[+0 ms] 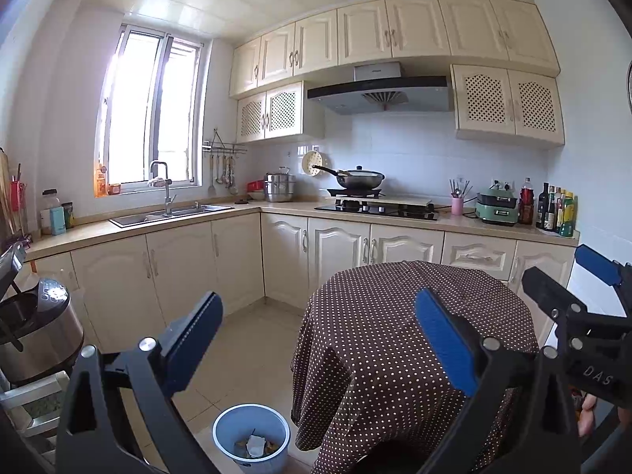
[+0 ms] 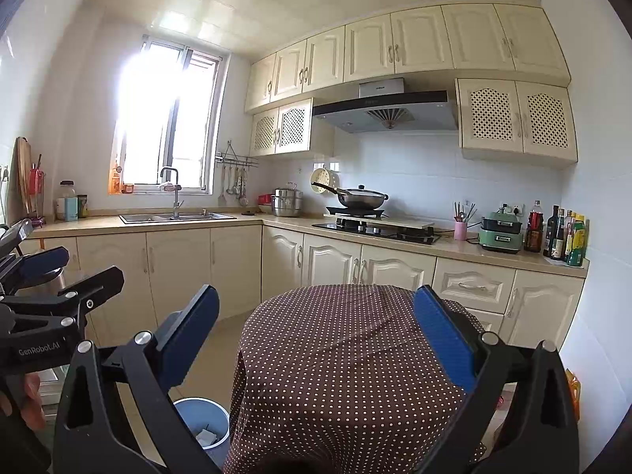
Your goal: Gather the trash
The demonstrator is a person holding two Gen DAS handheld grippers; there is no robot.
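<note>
We hold the left gripper (image 1: 318,330) and right gripper (image 2: 316,324) level, both spread and empty, above the table (image 2: 347,355); the trash sits in the blue bin (image 1: 251,440) near left.

Setting: home kitchen | cream wall cabinets (image 1: 391,31) above an L-shaped counter (image 1: 276,207) | range hood (image 1: 379,93) over gas hob (image 1: 377,209) with lidded wok (image 1: 359,177) | steel sink (image 1: 170,213) and tap beneath window (image 1: 152,110) | hanging utensils (image 1: 223,173), sauce bottles (image 1: 553,207), polka-dot-covered table (image 1: 395,335)
</note>
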